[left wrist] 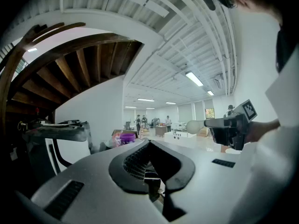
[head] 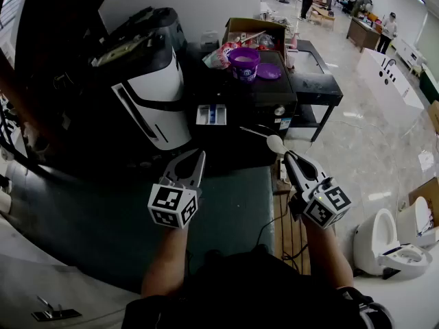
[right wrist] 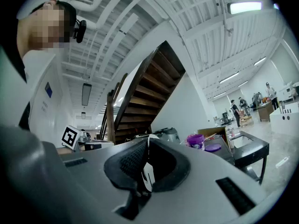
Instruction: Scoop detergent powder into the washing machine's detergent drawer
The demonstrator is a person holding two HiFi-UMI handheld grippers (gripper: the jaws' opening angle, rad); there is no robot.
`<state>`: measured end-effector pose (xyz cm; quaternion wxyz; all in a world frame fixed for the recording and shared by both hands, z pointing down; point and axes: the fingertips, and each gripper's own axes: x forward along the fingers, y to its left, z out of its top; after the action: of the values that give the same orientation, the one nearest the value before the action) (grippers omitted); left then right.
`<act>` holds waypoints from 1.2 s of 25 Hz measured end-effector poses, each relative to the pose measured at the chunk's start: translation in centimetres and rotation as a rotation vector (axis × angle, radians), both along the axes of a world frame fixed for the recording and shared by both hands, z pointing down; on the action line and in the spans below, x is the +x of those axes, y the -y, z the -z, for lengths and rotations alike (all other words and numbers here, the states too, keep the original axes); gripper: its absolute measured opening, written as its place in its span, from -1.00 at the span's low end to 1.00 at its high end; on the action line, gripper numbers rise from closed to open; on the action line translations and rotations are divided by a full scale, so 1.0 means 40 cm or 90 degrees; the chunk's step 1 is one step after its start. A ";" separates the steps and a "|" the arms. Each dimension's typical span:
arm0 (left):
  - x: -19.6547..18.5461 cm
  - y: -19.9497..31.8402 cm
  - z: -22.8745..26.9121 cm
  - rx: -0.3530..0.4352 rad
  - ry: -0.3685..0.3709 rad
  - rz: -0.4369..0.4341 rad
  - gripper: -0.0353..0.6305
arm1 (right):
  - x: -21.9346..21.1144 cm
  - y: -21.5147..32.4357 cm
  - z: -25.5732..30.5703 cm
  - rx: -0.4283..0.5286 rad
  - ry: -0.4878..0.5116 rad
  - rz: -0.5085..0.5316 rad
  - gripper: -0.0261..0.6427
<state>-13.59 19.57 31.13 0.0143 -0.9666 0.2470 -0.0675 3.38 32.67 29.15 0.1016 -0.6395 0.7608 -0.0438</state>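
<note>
A spoon (head: 276, 144) is clamped by the right gripper (head: 287, 155); the left gripper (head: 200, 155) is closed, empty. Powder could be spilled between the upper-centre tub (head: 243, 62) and the drawer (head: 210, 114) if the spoon twists.

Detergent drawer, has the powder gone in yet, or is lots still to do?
Ready: the detergent drawer stands open, and the purple tub has its lid off. In hand: the right gripper holds a white spoon, away from the tub. Left: scooping and pouring. I see no powder in the drawer.
</note>
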 end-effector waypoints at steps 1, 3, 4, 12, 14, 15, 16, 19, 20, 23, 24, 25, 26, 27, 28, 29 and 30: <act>0.006 0.001 -0.001 -0.001 0.001 0.001 -0.87 | 0.005 -0.002 -0.006 -0.002 0.003 0.000 -0.86; 0.019 0.000 -0.003 -0.005 0.002 0.003 -0.87 | 0.017 -0.008 -0.016 -0.007 0.009 0.001 -0.86; 0.028 -0.002 -0.004 -0.007 0.002 0.003 -0.87 | 0.024 -0.011 -0.021 -0.009 0.010 0.002 -0.86; 0.146 -0.053 -0.008 -0.028 -0.016 -0.028 -0.87 | 0.134 -0.071 -0.041 -0.009 0.030 0.001 -0.86; 0.185 -0.084 -0.005 -0.044 -0.034 -0.064 -0.87 | 0.158 -0.093 -0.042 -0.001 0.040 0.011 -0.86; 0.205 -0.101 -0.004 -0.049 -0.037 -0.086 -0.87 | 0.167 -0.102 -0.040 0.005 0.046 0.019 -0.86; 0.224 -0.117 -0.004 -0.050 -0.035 -0.104 -0.87 | 0.177 -0.110 -0.039 0.009 0.048 0.026 -0.86; 0.269 -0.141 -0.005 -0.040 -0.018 -0.120 -0.87 | 0.218 -0.125 -0.054 0.003 0.039 0.025 -0.86; 0.279 -0.140 -0.008 -0.042 -0.015 -0.116 -0.87 | 0.229 -0.127 -0.057 0.002 0.041 0.023 -0.86; 0.304 -0.113 -0.035 -0.061 -0.005 -0.093 -0.87 | 0.253 -0.121 -0.067 -0.001 0.045 0.020 -0.86; 0.313 -0.100 -0.043 -0.068 -0.002 -0.087 -0.87 | 0.263 -0.115 -0.070 -0.002 0.045 0.020 -0.86; 0.323 -0.087 -0.050 -0.075 0.000 -0.082 -0.87 | 0.273 -0.107 -0.072 -0.004 0.047 0.018 -0.86; 0.333 -0.075 -0.055 -0.082 0.001 -0.081 -0.87 | 0.285 -0.098 -0.074 -0.007 0.049 0.016 -0.86; 0.344 -0.061 -0.059 -0.088 0.001 -0.080 -0.87 | 0.296 -0.087 -0.076 -0.010 0.051 0.014 -0.86; 0.354 -0.045 -0.063 -0.093 -0.001 -0.079 -0.87 | 0.307 -0.075 -0.080 -0.014 0.052 0.012 -0.86; 0.365 -0.028 -0.067 -0.097 -0.004 -0.079 -0.87 | 0.317 -0.060 -0.083 -0.018 0.052 0.011 -0.86; 0.376 -0.009 -0.070 -0.100 -0.007 -0.078 -0.87 | 0.327 -0.044 -0.088 -0.023 0.050 0.011 -0.86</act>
<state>1.46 19.94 33.94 -0.0586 -0.9784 0.1811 -0.0805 16.48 34.44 32.66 0.1197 -0.6321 0.7610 -0.0837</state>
